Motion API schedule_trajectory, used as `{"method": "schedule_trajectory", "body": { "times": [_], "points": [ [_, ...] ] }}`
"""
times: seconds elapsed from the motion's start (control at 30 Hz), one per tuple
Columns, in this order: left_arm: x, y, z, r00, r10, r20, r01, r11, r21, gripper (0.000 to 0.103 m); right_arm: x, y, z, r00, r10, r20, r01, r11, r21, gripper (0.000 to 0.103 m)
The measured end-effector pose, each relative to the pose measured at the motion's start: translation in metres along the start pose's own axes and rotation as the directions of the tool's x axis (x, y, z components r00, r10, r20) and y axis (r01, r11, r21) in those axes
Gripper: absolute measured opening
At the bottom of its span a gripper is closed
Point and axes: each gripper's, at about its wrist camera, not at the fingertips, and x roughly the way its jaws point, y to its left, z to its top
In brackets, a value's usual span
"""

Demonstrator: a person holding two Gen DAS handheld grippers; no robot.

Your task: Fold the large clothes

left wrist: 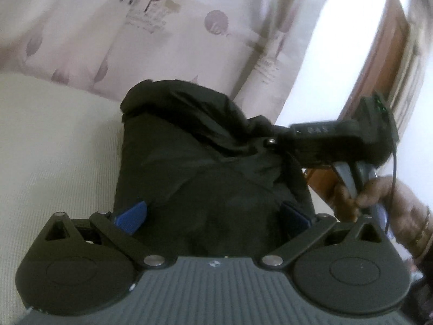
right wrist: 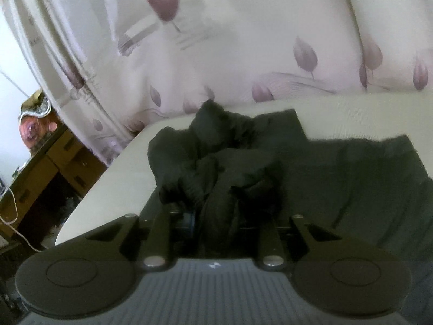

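A large black garment lies on a cream padded surface. In the left wrist view my left gripper has its blue pads spread wide, with the near end of the cloth lying between them. My right gripper comes in from the right, held by a hand, and pinches the garment's far right edge. In the right wrist view my right gripper stands narrow, shut on a bunched fold of the black garment, which spreads flat to the right.
A pale curtain printed with purple leaves hangs behind the surface. A wooden door stands at the right. In the right wrist view a wooden desk with a white cable sits beyond the surface's left edge.
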Motion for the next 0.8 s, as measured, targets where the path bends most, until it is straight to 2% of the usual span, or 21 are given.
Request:
{"method": "schedule_trajectory", "body": {
  "times": [0.07, 0.1, 0.13, 0.2, 0.27, 0.3, 0.33, 0.43, 0.53, 0.63, 0.7, 0.8],
  "points": [
    [0.004, -0.002, 0.0, 1.0, 0.008, 0.005, -0.008, 1.0, 0.008, 0.103, 0.003, 0.0, -0.002, 1.0, 0.013, -0.016, -0.013, 0.999, 0.031, 0.043],
    [0.004, -0.004, -0.002, 1.0, 0.01, 0.009, -0.01, 1.0, 0.011, 0.103, 0.004, 0.003, -0.003, 1.0, 0.006, -0.016, -0.006, 0.999, 0.033, 0.06],
    [0.006, -0.005, -0.002, 1.0, 0.01, 0.013, -0.01, 1.0, 0.012, 0.103, 0.006, 0.008, -0.004, 1.0, 0.005, -0.021, -0.005, 1.0, 0.021, 0.068],
    [0.008, -0.007, -0.002, 1.0, 0.01, 0.017, -0.011, 1.0, 0.021, 0.103, 0.011, 0.02, -0.009, 0.999, -0.011, -0.035, 0.01, 1.0, -0.023, 0.068],
    [0.006, -0.012, -0.006, 1.0, 0.02, 0.021, -0.021, 0.999, 0.047, 0.103, 0.021, 0.032, -0.017, 0.998, -0.045, -0.045, 0.041, 0.995, -0.092, 0.059],
    [0.007, -0.013, -0.006, 0.999, 0.028, 0.02, -0.029, 0.998, 0.058, 0.103, 0.025, 0.039, -0.022, 0.997, -0.065, -0.048, 0.057, 0.986, -0.155, 0.044],
    [0.006, -0.015, -0.007, 0.999, 0.035, 0.023, -0.037, 0.998, 0.06, 0.103, 0.027, 0.043, -0.024, 0.997, -0.065, -0.038, 0.056, 0.979, -0.198, 0.035],
    [-0.009, -0.013, 0.0, 0.999, 0.018, 0.049, -0.019, 1.0, 0.01, 0.103, 0.016, 0.038, -0.007, 1.0, -0.016, -0.013, 0.013, 0.985, -0.172, 0.02],
    [-0.03, -0.018, 0.019, 0.995, 0.018, 0.103, -0.015, 0.999, -0.033, 0.103, -0.01, 0.049, 0.02, 0.999, 0.024, 0.037, -0.015, 0.977, -0.212, 0.017],
    [-0.048, -0.032, 0.034, 0.986, 0.004, 0.167, -0.003, 1.0, -0.002, 0.103, -0.033, 0.052, 0.046, 0.996, 0.034, 0.085, -0.013, 0.973, -0.231, 0.016],
    [-0.047, -0.045, 0.04, 0.989, 0.001, 0.15, -0.004, 1.0, 0.024, 0.103, -0.046, 0.047, 0.057, 0.993, 0.032, 0.111, -0.005, 0.972, -0.234, 0.016],
    [-0.036, -0.062, 0.04, 0.99, -0.06, 0.124, 0.058, 0.998, 0.025, 0.103, -0.062, 0.027, 0.067, 0.99, 0.036, 0.133, -0.004, 0.973, -0.232, 0.016]
  ]
}}
